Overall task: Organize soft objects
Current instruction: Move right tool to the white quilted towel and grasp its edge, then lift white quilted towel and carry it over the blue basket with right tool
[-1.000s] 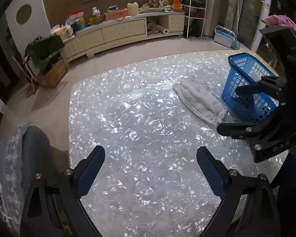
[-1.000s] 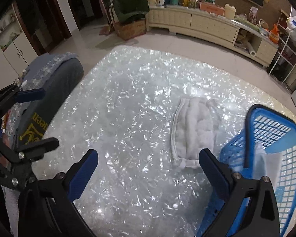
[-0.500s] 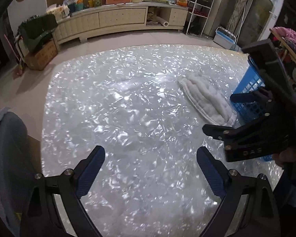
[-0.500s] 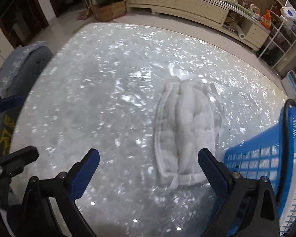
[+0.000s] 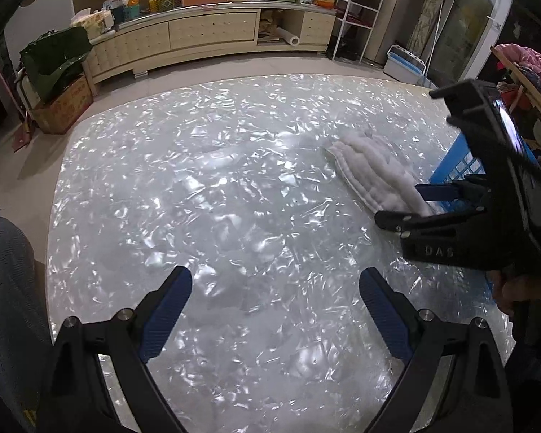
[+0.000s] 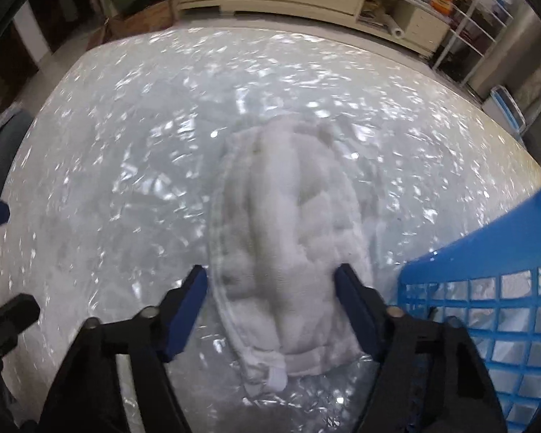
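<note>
**Lighting and image quality, both wrist views**

Dim indoor light; overhead glare breaks into bright specks across the pearly table top (image 5: 234,187). Fisheye curvature bends the cabinet (image 5: 212,32) and darkens the corners. The right wrist view is motion-blurred, softening the white quilted cloth (image 6: 288,238); the left is sharp.

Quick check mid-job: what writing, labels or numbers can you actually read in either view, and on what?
"DAS": raised letters on the black body of the right hand-held gripper, left wrist view.
Packages on the cabinet: print too small to read.
Cardboard box: markings blurred.
Towel, basket: no text.
</note>
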Demonstrator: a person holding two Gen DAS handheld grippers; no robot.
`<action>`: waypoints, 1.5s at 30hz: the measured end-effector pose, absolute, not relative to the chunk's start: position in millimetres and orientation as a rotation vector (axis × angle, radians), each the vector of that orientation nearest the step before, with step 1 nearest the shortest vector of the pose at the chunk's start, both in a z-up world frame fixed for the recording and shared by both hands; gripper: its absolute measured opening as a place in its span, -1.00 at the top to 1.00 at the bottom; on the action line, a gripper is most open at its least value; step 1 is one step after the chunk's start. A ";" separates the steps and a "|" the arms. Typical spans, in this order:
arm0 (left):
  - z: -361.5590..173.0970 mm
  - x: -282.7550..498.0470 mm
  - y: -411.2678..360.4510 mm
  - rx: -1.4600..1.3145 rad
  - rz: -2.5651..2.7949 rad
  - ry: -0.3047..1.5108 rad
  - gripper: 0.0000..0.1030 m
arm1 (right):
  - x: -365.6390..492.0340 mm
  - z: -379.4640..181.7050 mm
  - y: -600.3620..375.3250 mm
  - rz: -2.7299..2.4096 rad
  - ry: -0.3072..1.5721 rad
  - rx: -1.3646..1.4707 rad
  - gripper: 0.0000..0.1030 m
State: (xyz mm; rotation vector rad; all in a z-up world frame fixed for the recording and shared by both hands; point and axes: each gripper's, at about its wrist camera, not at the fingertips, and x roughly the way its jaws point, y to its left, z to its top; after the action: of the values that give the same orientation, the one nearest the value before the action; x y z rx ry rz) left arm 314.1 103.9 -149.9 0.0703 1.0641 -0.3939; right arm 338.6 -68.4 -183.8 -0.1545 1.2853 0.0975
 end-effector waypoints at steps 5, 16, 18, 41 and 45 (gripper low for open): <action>-153.9 312.9 99.9 0.080 -0.401 1.064 -0.81 | 341.7 -181.6 -80.7 0.084 1.286 -0.135 0.25; -132.0 290.4 105.7 0.070 -0.394 1.027 -0.81 | 312.8 -161.0 -75.8 0.167 1.278 -0.128 0.66; -123.4 282.2 106.7 0.066 -0.394 1.020 -0.81 | 303.4 -150.5 -68.2 0.201 1.257 -0.130 0.66; -24.8 203.2 56.2 0.125 -0.416 0.886 -0.81 | 186.7 -25.8 -116.2 0.284 1.050 -0.125 0.66; -13.7 199.3 32.1 0.147 -0.435 0.875 -0.81 | 178.0 -13.4 -139.0 0.275 1.017 -0.110 0.66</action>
State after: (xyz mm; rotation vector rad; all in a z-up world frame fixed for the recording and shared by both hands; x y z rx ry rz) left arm 199.3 32.1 -13.7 0.1470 0.8751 -0.4353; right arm 178.0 -139.0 -13.4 -0.1104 1.0169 0.2746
